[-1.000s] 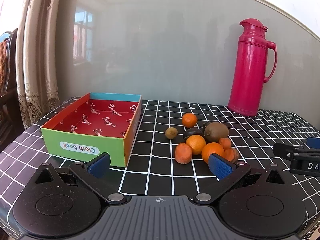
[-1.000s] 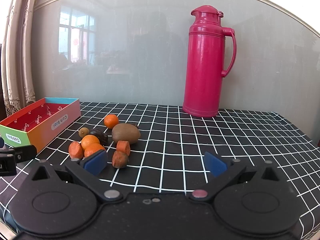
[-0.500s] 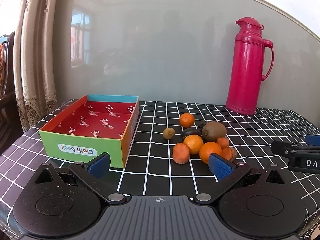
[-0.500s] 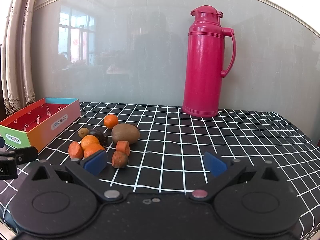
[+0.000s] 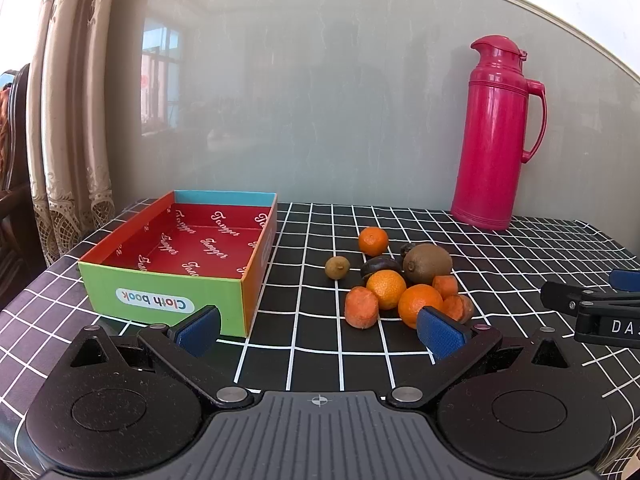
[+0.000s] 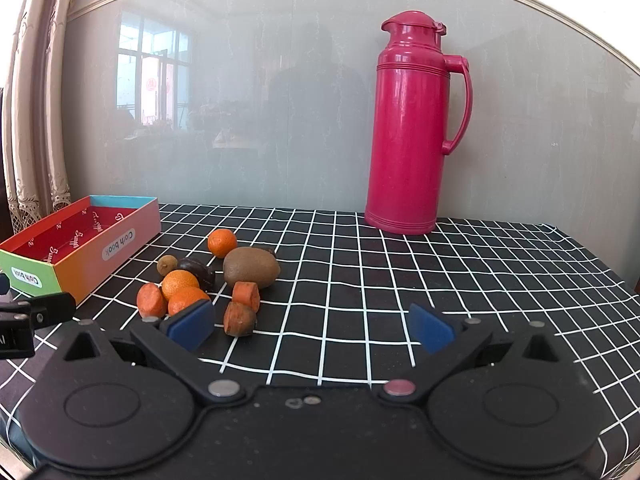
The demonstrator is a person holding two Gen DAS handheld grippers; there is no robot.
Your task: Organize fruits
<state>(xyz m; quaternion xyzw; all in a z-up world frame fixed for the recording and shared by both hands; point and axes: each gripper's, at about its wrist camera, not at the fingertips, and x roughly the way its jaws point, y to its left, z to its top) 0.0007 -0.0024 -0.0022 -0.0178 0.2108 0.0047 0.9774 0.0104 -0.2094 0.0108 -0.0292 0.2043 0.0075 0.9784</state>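
A black tablecloth (image 5: 320, 344) with a white grid covers the table, backed by a grey glass panel, with a pink flask (image 5: 498, 136) standing at about one o'clock in my left view. The box (image 5: 168, 292), red inside and with nothing in it, sits at ten o'clock. The fruit lies in a loose heap just right of it: a kiwi (image 5: 427, 263), three small oranges, the nearest orange (image 5: 420, 305) touching its neighbour, a dark fruit, a little brown one (image 5: 337, 267) apart at the heap's left edge, and some cut orange chunks.

My left gripper (image 5: 320, 330) is spread wide and holds nothing; my right gripper (image 6: 310, 326) is likewise released and bare, hovering low at the heap's right side.

I judge no fruit has been moved yet. To start well, I would take an outlying piece first, approach from above with my fingers straddling it, and close gently so the round ones do not roll.

Compared with a second ago, my left view has drawn back and shifted slightly: the heap and box sit a little further off. My right view is nearly unchanged.
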